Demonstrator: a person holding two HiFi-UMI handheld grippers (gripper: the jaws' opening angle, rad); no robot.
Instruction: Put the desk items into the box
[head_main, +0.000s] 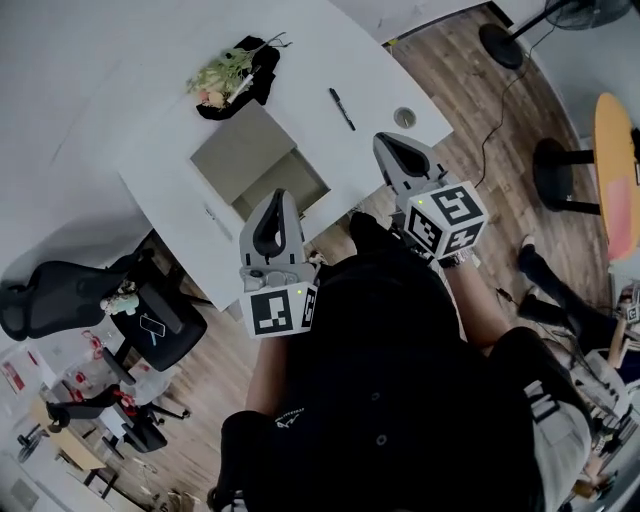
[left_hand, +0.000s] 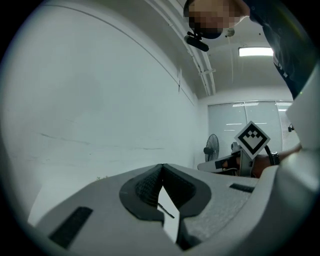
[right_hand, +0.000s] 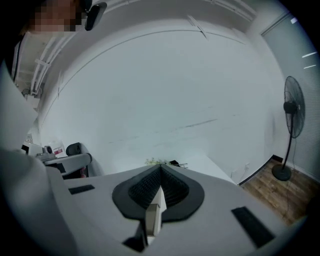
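An open cardboard box (head_main: 236, 150) sits on the white desk (head_main: 120, 90). Behind it lies a bunch of flowers (head_main: 222, 72) on a black item (head_main: 262, 68). A black pen (head_main: 342, 108) and a small round object (head_main: 404, 117) lie to the box's right. My left gripper (head_main: 283, 196) hovers at the desk's near edge, just in front of the box, shut and empty. My right gripper (head_main: 386, 141) is over the desk's near right corner, close to the round object, also shut and empty. The right gripper view shows the flowers (right_hand: 158, 161) beyond the shut jaws.
Black office chairs (head_main: 150, 325) stand on the wooden floor to the left of the desk. A fan base (head_main: 505, 45) and an orange round table (head_main: 615, 165) are at the right. A standing fan (right_hand: 291, 107) is visible in the right gripper view.
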